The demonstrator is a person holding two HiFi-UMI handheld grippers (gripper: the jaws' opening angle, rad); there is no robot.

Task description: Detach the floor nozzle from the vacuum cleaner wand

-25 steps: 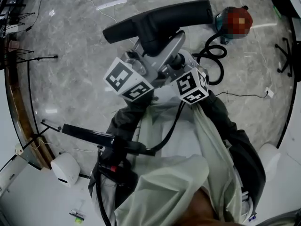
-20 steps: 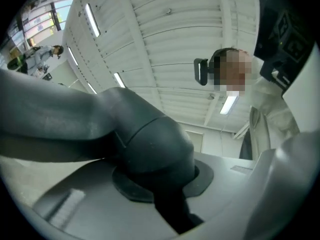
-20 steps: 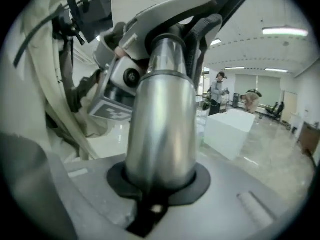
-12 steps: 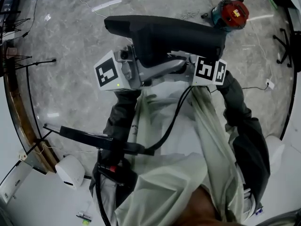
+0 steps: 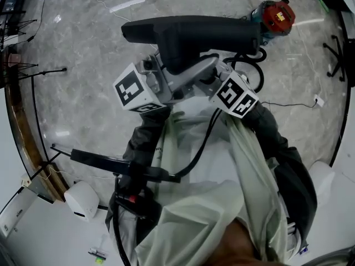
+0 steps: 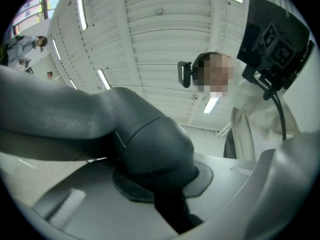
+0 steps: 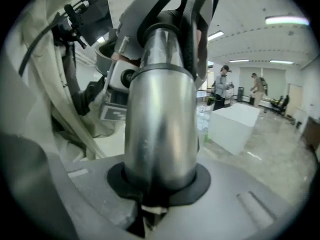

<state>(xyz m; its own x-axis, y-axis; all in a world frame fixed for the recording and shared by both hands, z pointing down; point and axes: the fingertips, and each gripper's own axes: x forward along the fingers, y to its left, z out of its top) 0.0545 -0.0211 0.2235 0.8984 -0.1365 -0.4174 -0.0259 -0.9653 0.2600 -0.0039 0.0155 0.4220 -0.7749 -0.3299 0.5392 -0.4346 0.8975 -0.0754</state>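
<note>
A white rounded device sits on the grey marble floor, well behind the left hand-held gripper. A white box stands beyond the right hand-held gripper, to its right.

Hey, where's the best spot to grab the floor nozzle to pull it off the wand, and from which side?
Grip the floor nozzle by its rounded neck, the one part narrow enough for the jaws to span. Come from the near side, crosswise to the neck, as the left gripper does, while the right gripper clamps the silver wand.
</note>
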